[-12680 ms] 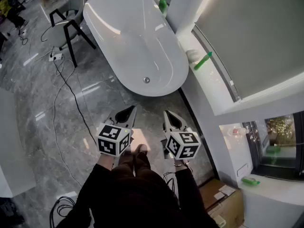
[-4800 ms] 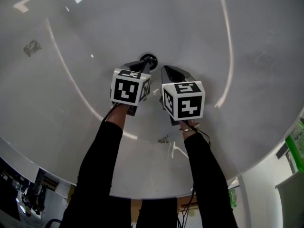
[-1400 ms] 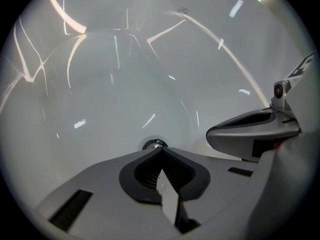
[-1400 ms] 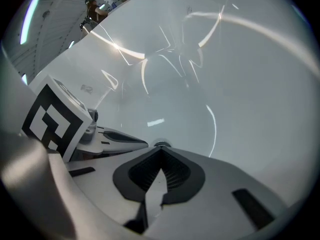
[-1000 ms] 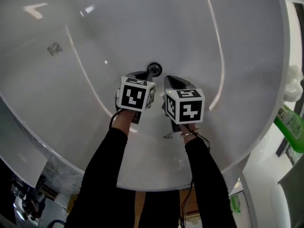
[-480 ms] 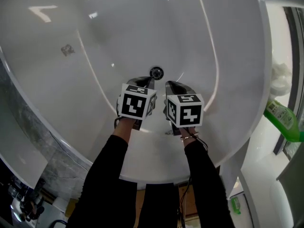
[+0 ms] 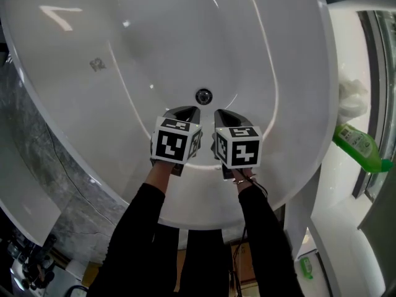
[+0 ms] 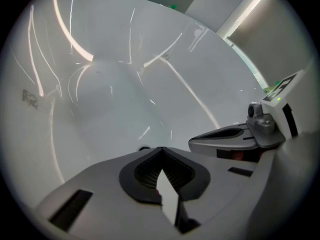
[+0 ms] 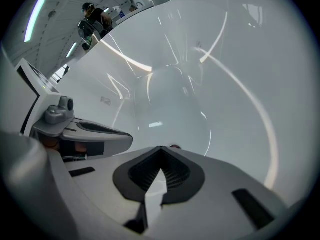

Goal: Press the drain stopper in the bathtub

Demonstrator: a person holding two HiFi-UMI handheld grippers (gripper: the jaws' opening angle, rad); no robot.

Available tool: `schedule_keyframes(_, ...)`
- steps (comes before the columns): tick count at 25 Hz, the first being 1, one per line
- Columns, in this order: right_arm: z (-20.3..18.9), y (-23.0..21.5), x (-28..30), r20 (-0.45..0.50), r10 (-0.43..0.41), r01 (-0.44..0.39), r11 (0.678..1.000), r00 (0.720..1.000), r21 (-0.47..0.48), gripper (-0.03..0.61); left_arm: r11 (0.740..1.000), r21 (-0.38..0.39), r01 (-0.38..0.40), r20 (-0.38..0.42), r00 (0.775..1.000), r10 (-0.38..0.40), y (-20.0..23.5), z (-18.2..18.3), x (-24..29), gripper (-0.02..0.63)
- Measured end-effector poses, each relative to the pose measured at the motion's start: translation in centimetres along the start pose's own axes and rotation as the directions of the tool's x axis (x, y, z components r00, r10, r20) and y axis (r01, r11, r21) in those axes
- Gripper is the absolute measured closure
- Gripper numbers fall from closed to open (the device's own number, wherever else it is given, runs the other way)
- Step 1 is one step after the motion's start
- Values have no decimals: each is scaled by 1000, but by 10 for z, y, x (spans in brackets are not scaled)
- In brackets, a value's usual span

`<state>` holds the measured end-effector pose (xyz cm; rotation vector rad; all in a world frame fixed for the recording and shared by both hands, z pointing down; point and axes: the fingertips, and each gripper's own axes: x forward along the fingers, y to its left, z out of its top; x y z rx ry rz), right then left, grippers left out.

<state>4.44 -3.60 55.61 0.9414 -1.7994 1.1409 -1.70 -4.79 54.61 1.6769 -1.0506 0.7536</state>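
Note:
The round chrome drain stopper (image 7: 203, 96) sits in the floor of the white bathtub (image 7: 93, 36). My left gripper (image 7: 189, 111) hangs shut just short of the stopper, a little to its left and not touching it. Beside it my right gripper (image 7: 221, 113) is also shut and holds nothing. In the left gripper view the shut left gripper (image 8: 160, 151) hides all but a sliver of the stopper (image 8: 144, 148). The right gripper view shows the same past the shut right gripper (image 9: 161, 149), with only the stopper's edge (image 9: 174, 147) peeking out.
A green bottle (image 7: 357, 145) and a white object (image 7: 351, 100) rest on the ledge at the tub's right. Grey marble floor (image 7: 34, 147) with a cable lies to the left. A person (image 9: 93, 17) stands far off in the right gripper view.
Both grippers have drawn back from the stopper toward the tub's near rim, still shut. The stopper, earlier at the left gripper's tip, now stands clear of it. The head view has risen.

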Motion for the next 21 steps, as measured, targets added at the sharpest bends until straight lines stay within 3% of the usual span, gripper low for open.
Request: schedule_keyframes(21, -9, 20, -48, 12, 13, -13, 1000, 1000, 3, 577, 1000, 12, 12, 30, 999, -13, -24, -4, -51, 606)
